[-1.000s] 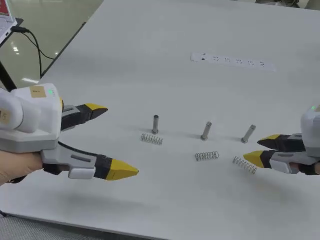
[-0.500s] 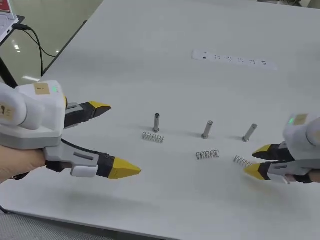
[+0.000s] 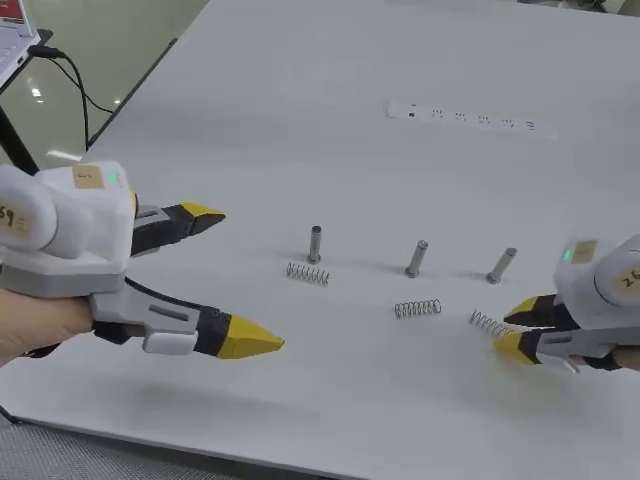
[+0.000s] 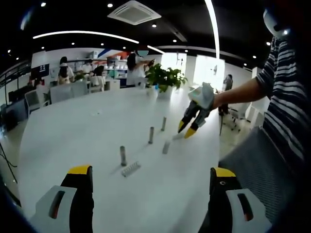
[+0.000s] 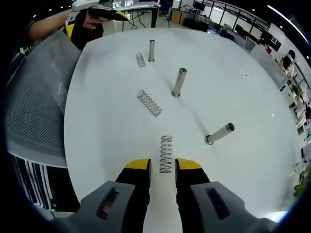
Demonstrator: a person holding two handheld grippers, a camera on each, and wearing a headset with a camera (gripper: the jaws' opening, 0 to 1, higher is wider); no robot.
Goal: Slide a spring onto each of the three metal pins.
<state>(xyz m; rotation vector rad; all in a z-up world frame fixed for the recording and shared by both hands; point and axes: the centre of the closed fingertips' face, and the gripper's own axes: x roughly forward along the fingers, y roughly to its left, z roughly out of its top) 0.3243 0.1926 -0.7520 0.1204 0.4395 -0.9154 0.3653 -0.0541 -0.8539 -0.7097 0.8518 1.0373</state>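
A: Head view, change?
B: Right gripper [image 3: 518, 326] has advanced to the rightmost spring [image 3: 487, 322], near the tabletop's [image 3: 300, 120] front edge; pins [image 3: 417, 258] bare.
A: Left gripper view?
B: Left gripper [image 4: 151, 171]: fingers [image 4: 80, 171] wide, empty.
A: Right gripper view?
B: Fingers [image 5: 138, 167] slightly apart, straddling the spring's end; grasp seems imminent.

Bright, even light comes down from the ceiling strip [image 4: 212, 24], leaving only faint, soft shadows on the white worktop [image 3: 300, 120] beside the middle pin [image 3: 417, 258]. The head view is sharp. Both gripper views bulge at their edges, and the distant room looks hazy.
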